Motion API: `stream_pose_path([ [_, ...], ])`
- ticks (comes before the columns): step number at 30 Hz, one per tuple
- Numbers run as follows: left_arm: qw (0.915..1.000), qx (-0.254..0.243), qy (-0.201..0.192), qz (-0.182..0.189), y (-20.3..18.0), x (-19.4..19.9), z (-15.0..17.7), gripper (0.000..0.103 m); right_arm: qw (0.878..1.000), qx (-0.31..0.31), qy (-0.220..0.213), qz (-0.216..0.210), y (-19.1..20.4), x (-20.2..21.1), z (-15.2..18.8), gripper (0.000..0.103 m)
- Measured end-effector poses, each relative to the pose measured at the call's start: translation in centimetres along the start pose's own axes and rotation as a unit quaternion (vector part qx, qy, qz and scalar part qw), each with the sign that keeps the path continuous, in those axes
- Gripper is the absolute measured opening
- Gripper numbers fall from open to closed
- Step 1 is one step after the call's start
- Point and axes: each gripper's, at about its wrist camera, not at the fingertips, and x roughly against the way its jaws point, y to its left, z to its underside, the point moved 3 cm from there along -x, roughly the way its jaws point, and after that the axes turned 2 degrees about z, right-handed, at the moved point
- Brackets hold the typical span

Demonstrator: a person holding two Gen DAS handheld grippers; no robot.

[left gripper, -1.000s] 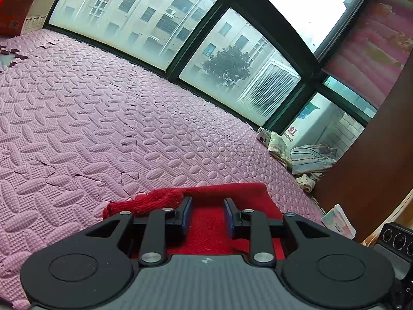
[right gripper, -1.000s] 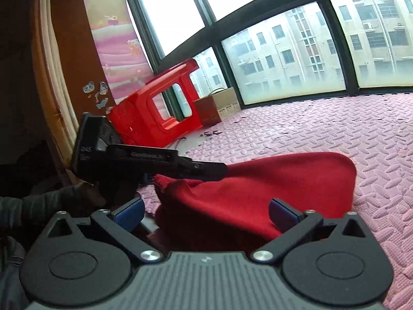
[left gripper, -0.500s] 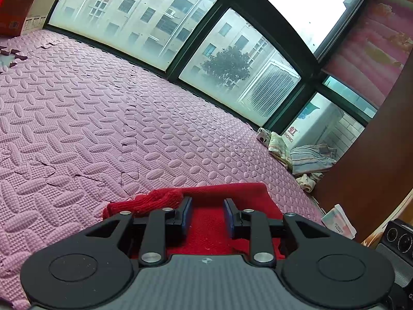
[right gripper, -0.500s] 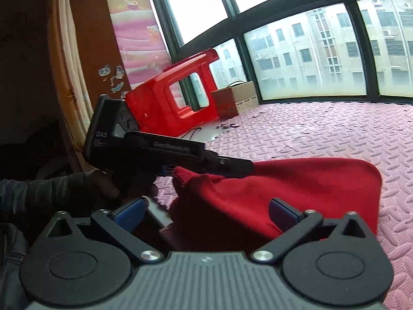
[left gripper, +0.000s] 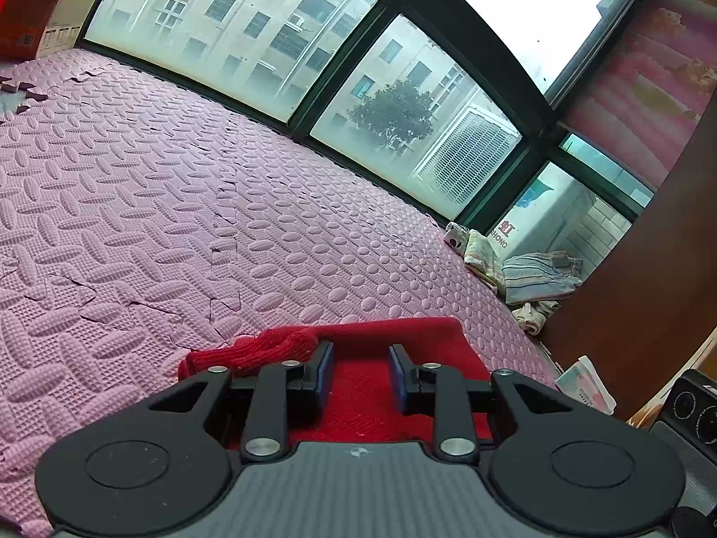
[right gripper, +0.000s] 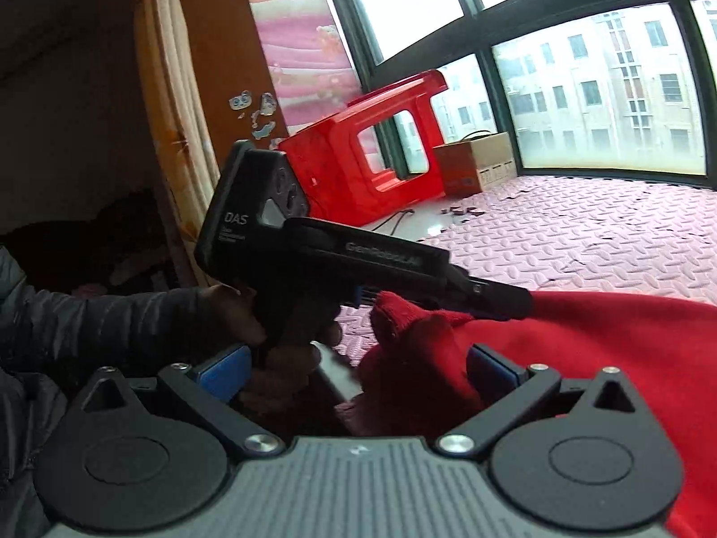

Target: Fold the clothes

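Sweater (left gripper: 381, 385), red knit, lies on the pink mat (left gripper: 179, 224), its far edge straight, a ribbed cuff (left gripper: 269, 349) bunched at the left. The left gripper (left gripper: 360, 374) sits low over it, jaws apart, pinching nothing. The right gripper (right gripper: 354, 365) is spread wide, cloth heaped between its pads. Some folding looks done, yet the near side is lumpy; squaring that remains, by this reading.
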Motion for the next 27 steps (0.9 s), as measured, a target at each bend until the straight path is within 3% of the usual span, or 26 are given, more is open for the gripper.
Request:
stream_pose_path([
  [6, 1.0000, 0.001, 0.001, 0.002, 0.1, 0.1, 0.0, 0.030, 0.999, 0.011, 0.040, -0.009, -0.3, -1.8, 1.1, 0.103],
  [15, 1.0000, 0.002, 0.001, 0.003, 0.1, 0.1, 0.1, 0.030, 0.999, -0.002, 0.039, -0.020, -0.7, -3.1, 0.7, 0.103],
  [20, 1.0000, 0.002, 0.004, 0.006, 0.2, 0.1, -0.1, 0.030, 0.999, 0.014, 0.037, -0.019, -0.5, -1.1, -0.1, 0.103],
  [27, 1.0000, 0.003, 0.003, 0.006, 0.2, 0.1, -0.1, 0.030, 0.999, -0.019, 0.013, 0.032, -4.0, 3.2, -1.6, 0.103],
])
